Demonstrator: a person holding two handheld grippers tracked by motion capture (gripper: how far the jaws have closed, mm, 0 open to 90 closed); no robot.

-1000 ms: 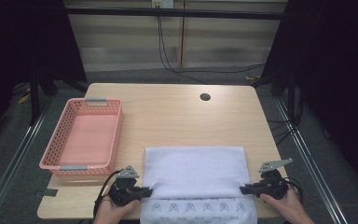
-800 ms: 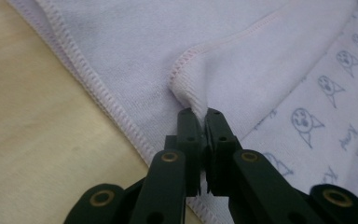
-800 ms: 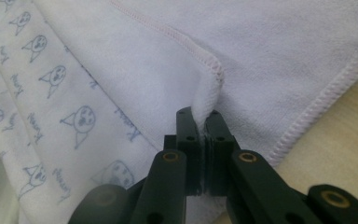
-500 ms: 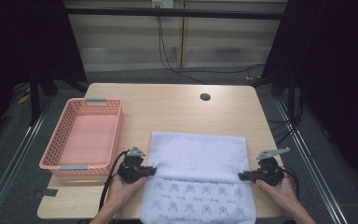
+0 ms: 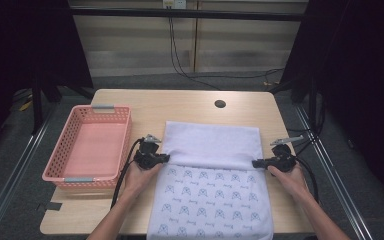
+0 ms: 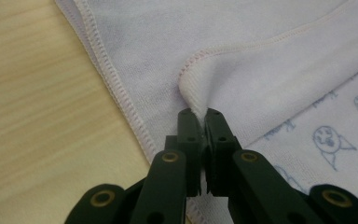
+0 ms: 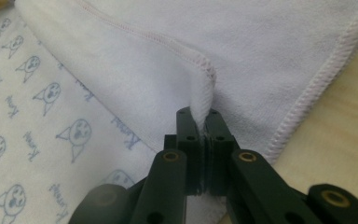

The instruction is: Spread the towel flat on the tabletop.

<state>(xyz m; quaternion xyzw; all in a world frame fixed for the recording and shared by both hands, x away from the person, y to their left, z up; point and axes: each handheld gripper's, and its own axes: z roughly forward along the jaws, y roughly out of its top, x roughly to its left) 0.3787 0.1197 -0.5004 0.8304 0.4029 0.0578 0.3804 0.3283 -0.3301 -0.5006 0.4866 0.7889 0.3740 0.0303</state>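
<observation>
A white towel (image 5: 212, 145) with a blue printed pattern on its upper face lies on the wooden table (image 5: 190, 102), its near part hanging over the front edge. My left gripper (image 5: 166, 158) is shut on the towel's folded-over left corner (image 6: 193, 91). My right gripper (image 5: 255, 163) is shut on the right corner (image 7: 204, 88). Both hold the plain white flap a little above the patterned layer, about halfway up the towel. In each gripper view the jaws pinch a stitched hem between them.
A pink plastic basket (image 5: 62, 167) stands on the left part of the table, close to my left hand. A round cable hole (image 5: 220, 104) sits near the far edge. Bare wood lies beyond the towel.
Both grippers have moved away from the front edge toward the far side, dragging the white flap with them. More of the patterned face is uncovered now.
</observation>
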